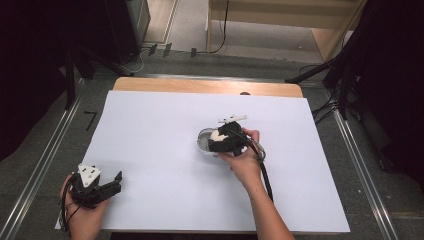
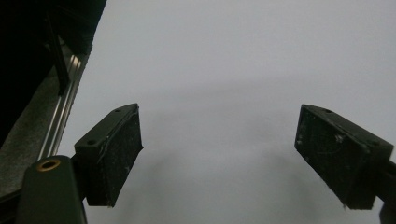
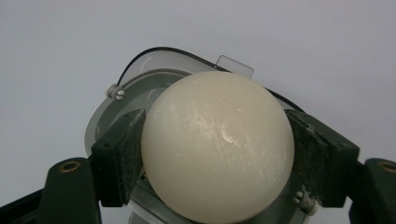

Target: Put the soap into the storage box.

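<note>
Centre frame, high view: right gripper (image 3: 217,154) clamps a cream ball (image 3: 217,147) btwn both pads, directly over a clear lidded container (image 3: 116,102) on white table (image 1: 160,130). Lower left: left gripper (image 2: 219,154), jaws wide apart, holding nothing.

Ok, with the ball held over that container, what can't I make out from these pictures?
- Container inside: right gripper view, the cream ball covers it.
- Container's near edge: cut off at that view's bottom.
- Ball touching the container or held clear: cannot tell, high view too small, right tongs and hand over it.
- Left tongs: open over the bare white table.
</note>
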Motion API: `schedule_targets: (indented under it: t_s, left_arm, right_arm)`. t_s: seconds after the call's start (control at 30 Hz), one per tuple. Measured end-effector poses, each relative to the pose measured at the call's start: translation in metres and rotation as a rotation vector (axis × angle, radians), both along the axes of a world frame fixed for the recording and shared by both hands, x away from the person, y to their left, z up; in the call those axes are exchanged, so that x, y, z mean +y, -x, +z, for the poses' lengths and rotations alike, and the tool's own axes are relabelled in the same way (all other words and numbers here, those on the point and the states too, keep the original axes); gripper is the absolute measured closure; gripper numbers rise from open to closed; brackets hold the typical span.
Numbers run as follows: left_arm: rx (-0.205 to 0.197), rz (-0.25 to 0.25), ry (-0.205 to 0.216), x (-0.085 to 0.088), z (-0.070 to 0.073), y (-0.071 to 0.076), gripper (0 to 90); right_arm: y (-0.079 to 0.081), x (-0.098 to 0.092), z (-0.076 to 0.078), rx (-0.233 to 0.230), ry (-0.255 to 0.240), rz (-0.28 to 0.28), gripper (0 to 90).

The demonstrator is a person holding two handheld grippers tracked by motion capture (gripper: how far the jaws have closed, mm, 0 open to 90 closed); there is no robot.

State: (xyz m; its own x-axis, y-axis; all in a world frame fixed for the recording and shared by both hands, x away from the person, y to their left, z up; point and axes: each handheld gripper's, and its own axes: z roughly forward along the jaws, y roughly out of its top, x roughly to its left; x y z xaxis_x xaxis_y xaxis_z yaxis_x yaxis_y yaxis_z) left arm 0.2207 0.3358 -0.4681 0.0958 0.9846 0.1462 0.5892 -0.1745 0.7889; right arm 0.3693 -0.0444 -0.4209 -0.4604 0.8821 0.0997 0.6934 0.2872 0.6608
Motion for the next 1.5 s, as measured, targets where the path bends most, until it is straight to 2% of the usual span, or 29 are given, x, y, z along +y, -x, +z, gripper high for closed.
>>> schedule_targets:
  t_s: [0.47, 0.77, 1.5]
  left_arm:
    - [0.0, 0.0, 0.001, 0.0, 0.0, 0.0001, 15.8]
    - [0.0, 0.0, 0.001, -0.0001, 0.0, 0.0, 15.7]
    - [0.002, 0.002, -0.001, -0.0003, 0.0, -0.0001, 15.7]
  right_arm:
    - [-0.0028, 0.0014, -0.0061, 0.027, -0.007, -0.008, 25.7]
    - [-0.0033, -0.0004, -0.0068, 0.04, -0.031, -0.008, 25.6]
    - [-0.0019, -0.0052, -0.0067, 0.046, -0.066, -0.001, 23.4]
